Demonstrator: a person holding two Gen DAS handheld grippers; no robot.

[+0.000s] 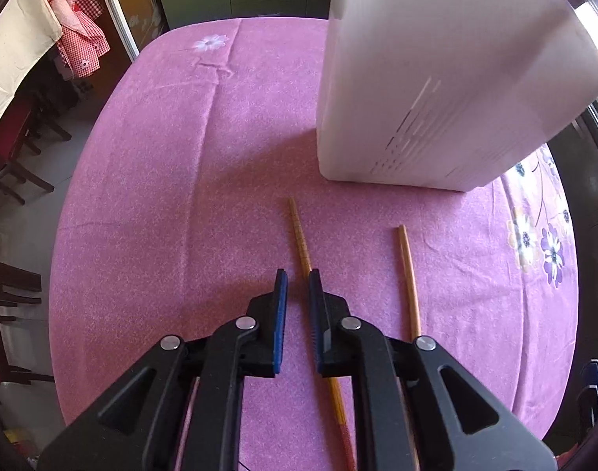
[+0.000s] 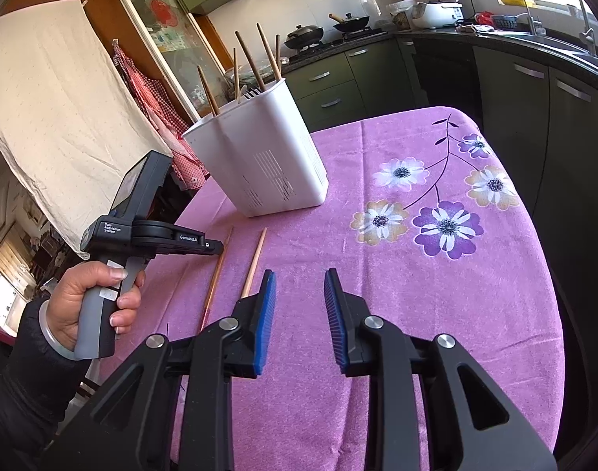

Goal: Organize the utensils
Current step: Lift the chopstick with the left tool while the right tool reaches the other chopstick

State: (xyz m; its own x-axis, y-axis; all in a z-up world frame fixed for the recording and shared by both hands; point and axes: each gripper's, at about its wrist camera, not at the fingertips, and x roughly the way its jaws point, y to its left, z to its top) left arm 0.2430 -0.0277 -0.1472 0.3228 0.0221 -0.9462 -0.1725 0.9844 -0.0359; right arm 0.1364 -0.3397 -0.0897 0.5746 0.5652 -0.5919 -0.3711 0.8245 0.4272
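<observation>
Left wrist view: left tongs [image 1: 297,274], narrowly spread, straddle a chopstick [image 1: 299,231] near the counter's [image 1: 149,196] middle; pinching comes next. Right tongs [image 2: 300,274] spread, empty.

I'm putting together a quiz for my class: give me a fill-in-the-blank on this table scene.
1. ____ chopsticks lie loose on the tablecloth.
2. The white holder stands on the table with several ____ sticking out of its top.
3. The tablecloth is ____ with a flower print.
4. The left tool hangs over the chopstick that lies ____ from the right tool.

Missing words: two; chopsticks; pink; farther
</observation>
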